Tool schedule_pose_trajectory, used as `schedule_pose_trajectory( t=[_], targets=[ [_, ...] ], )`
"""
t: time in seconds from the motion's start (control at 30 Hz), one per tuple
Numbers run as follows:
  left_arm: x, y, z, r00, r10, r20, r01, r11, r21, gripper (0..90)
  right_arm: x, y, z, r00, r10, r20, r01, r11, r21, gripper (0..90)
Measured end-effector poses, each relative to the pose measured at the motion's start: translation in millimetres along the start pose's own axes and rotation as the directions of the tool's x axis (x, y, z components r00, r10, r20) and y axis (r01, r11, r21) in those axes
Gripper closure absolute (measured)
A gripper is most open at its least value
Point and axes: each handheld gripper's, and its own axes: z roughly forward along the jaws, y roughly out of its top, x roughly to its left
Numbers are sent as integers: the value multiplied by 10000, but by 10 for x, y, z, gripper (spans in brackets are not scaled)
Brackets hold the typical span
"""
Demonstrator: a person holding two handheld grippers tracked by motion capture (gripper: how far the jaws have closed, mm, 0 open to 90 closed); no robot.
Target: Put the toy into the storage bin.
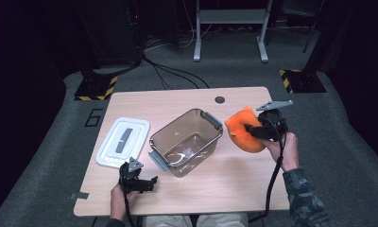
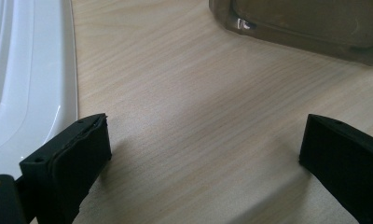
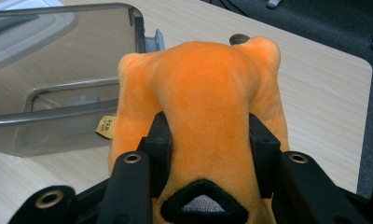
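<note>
Right tool (image 1: 251, 128) clamps the orange plush toy (image 1: 242, 131), held above the tabletop (image 1: 215, 184) just beside the clear container (image 1: 187, 141).
Next I judge it needs carrying over the open rim; my left tool (image 1: 147, 182) rests wide, idle near the white lid (image 1: 123, 141).

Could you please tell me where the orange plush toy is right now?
The orange plush toy is clamped in the right gripper at the table's right side, just right of the open clear container.
</note>
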Motion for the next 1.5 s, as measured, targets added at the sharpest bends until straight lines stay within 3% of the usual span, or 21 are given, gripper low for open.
schedule_pose_trajectory(
  t=[0.67,1.5],
  targets=[
    [-1,0,0,10000,-2,-7,2,10000,-5,16,148,327,-40,9980,-570,-259,558,9975,-439,601],
    [-1,0,-1,10000,2,-7,-2,10000,-4,16,411,662,213,9917,-1014,-797,966,9934,-611,597]
  ],
)
